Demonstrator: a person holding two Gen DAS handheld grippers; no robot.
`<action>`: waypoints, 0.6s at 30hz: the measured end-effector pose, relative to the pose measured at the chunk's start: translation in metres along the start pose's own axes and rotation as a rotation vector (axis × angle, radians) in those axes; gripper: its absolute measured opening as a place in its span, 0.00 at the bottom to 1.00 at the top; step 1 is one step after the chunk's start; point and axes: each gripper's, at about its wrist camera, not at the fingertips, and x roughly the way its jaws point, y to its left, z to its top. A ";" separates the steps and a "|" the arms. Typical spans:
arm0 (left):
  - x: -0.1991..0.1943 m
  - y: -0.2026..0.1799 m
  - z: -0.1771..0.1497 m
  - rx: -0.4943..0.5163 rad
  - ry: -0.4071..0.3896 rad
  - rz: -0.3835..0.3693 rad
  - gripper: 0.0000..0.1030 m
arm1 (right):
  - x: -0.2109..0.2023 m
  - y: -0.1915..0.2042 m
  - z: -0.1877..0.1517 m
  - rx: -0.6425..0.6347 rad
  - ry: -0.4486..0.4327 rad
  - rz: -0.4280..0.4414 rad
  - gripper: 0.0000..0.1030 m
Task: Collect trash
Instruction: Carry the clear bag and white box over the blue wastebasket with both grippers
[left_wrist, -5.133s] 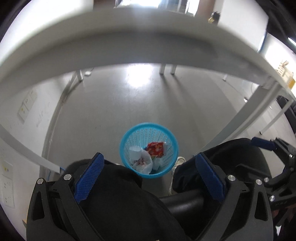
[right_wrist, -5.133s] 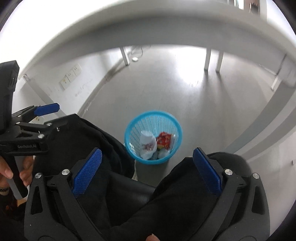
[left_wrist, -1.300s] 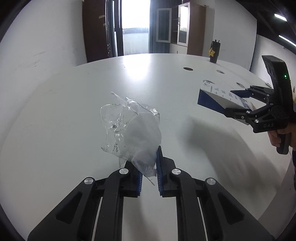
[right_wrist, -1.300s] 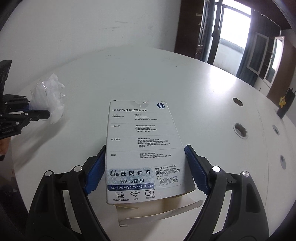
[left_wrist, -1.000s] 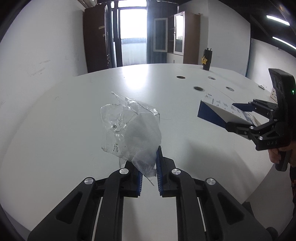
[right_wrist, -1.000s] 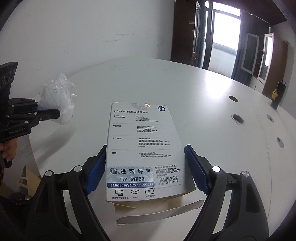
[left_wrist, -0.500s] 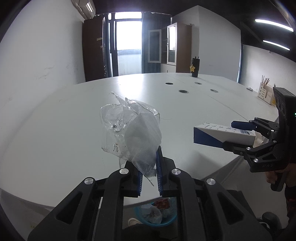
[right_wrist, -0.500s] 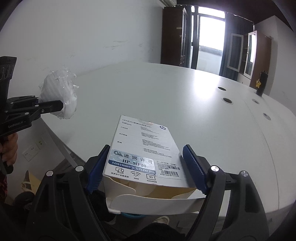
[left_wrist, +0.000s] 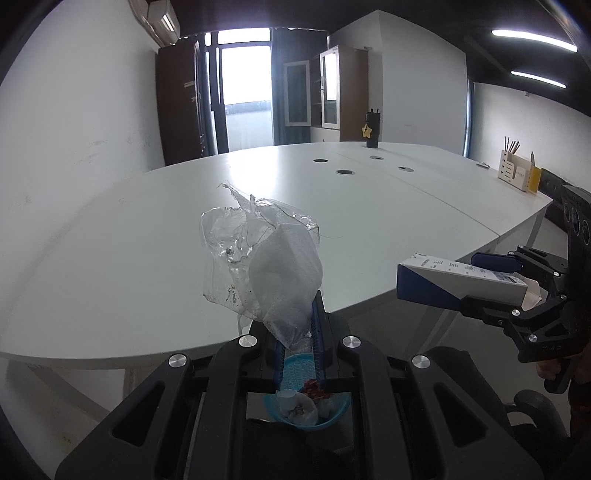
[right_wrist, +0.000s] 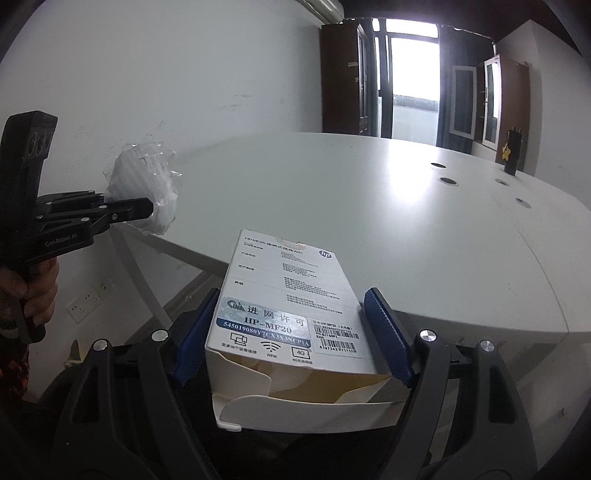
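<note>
**Plastic and cardboard off the table, bin now below**

Moved back since a second ago: then held over the middle of the white table (left_wrist: 140, 266), now drawn past its near edge. Blue mesh basket (left_wrist: 341, 408) newly in sight on the floor, low in the left wrist view, directly under the left gripper (left_wrist: 299, 332). Already loaded with a white wad and a red wrapper. Judged: pickup done, carry nearly done, drop next.

Left gripper: pinched nearly shut on the tail of a clear plastic wrap (left_wrist: 266, 258). Crumpled film, see-through at the far left, milky and bunched toward the right, dark specks inside. Standing up above the pads, limp-looking; likely to cling or drift on release.

Right gripper (right_wrist: 291, 339): clamped across the width of a white cardboard box (right_wrist: 288, 295), blue pads pressed to both long sides. Held in the air to the right of the wrap, well apart from it, beyond the table's near edge. Printed label facing up: HP logo, "HP-MF20", barcode, wifi symbol. Blue side panel. Near end open, flap hanging loose, apparently empty inside.

Whether over the basket yet: cannot tell for the box.
</note>
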 end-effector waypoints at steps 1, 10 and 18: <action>-0.001 -0.001 -0.006 -0.005 0.007 -0.014 0.11 | 0.001 0.001 -0.006 0.002 0.015 0.014 0.72; 0.035 -0.003 -0.065 -0.070 0.139 -0.086 0.11 | 0.022 0.007 -0.067 0.038 0.138 0.058 0.72; 0.098 0.007 -0.111 -0.163 0.283 -0.120 0.11 | 0.088 -0.004 -0.107 0.063 0.250 0.037 0.72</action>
